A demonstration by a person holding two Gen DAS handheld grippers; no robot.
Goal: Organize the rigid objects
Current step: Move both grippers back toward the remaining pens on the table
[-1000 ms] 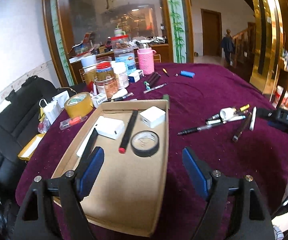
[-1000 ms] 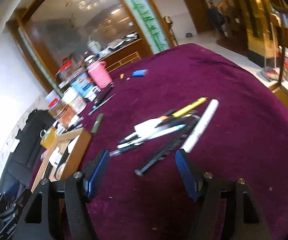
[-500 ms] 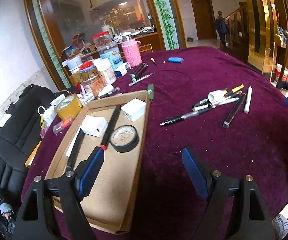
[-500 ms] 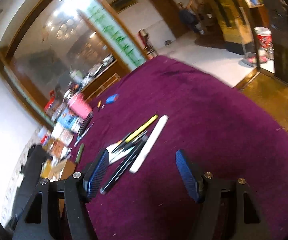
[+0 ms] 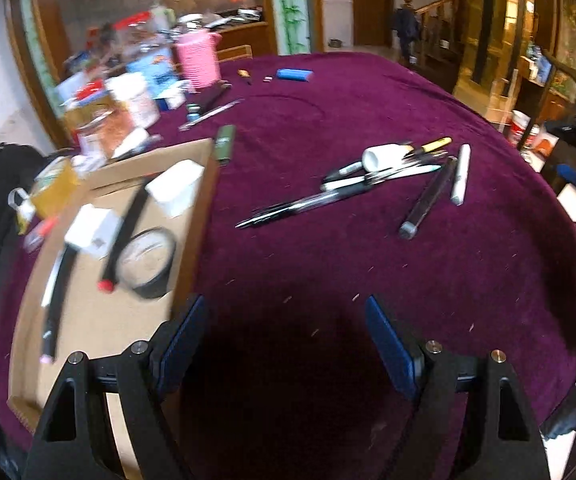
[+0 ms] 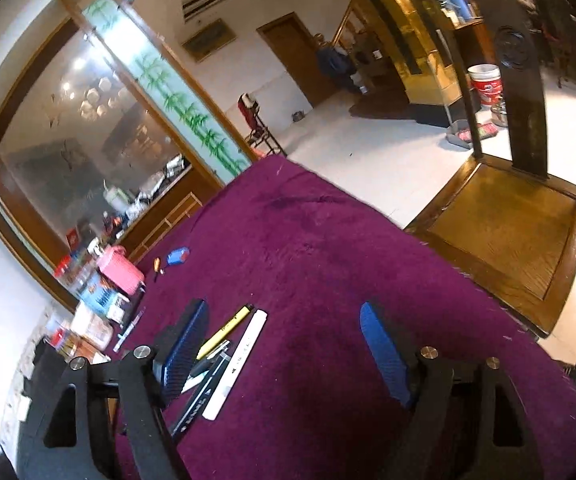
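Left gripper [image 5: 284, 344]: jaws wide apart, empty, above bare purple cloth [image 5: 368, 92]. Pen cluster [image 5: 368, 184] lies ahead, well apart; cardboard tray [image 5: 88, 320] beside its left finger. Right gripper [image 6: 284, 340]: jaws opening, nothing between; white pen [image 6: 236, 364] apparently just inside its left finger.

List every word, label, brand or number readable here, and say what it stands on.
None can be read.
White stick: small dark print, too small.
Black pen: white marks, too small.
Yellow marker: dark print, blurred.
Blue-labelled box and jars: blurred.
Red and white bucket: illegible.
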